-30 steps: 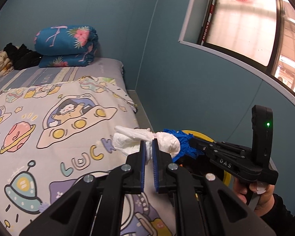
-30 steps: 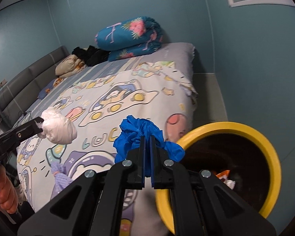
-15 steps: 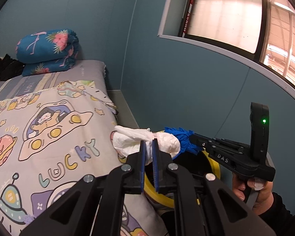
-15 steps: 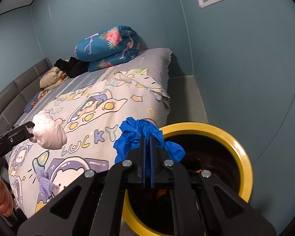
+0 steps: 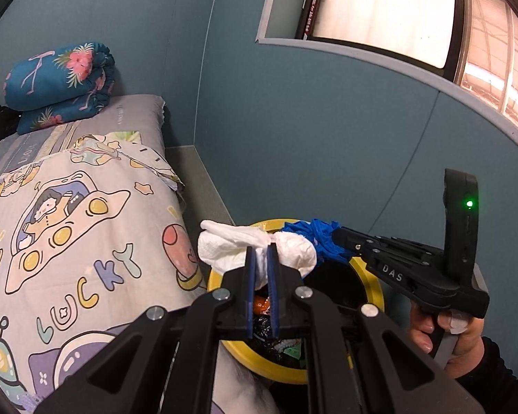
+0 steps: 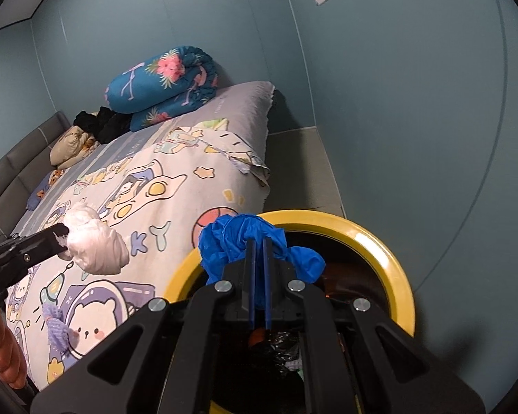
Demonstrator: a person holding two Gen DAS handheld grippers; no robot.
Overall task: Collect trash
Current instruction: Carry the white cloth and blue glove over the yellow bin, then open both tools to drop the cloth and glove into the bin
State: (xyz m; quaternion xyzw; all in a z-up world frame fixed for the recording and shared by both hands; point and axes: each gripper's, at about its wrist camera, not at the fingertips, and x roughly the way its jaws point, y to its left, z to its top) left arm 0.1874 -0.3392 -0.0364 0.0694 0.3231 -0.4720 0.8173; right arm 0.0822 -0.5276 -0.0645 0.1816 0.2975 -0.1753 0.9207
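My left gripper (image 5: 261, 253) is shut on a crumpled white tissue wad (image 5: 224, 246), held above the near-left rim of a round yellow-rimmed trash bin (image 5: 376, 289). My right gripper (image 6: 258, 245) is shut on a bunched blue glove (image 6: 234, 238), hanging over the bin's (image 6: 393, 262) left rim. In the left wrist view the right gripper (image 5: 335, 234) comes in from the right with the blue glove (image 5: 323, 233) at its tip, close beside the tissue. In the right wrist view the left gripper (image 6: 60, 233) holds the tissue (image 6: 96, 246) over the bed. Dark wrappers and orange scraps lie inside the bin.
A bed with a cartoon-print quilt (image 6: 148, 200) fills the left; a small lilac knitted scrap (image 6: 53, 326) lies on it. A rolled blue floral blanket (image 6: 162, 81) and dark clothes (image 6: 102, 122) lie at its far end. Blue walls close the right side, with a window (image 5: 380, 13) above.
Both grippers have carried their loads rightward off the bed, and the yellow bin now sits under and ahead of them. Each grip is unchanged.
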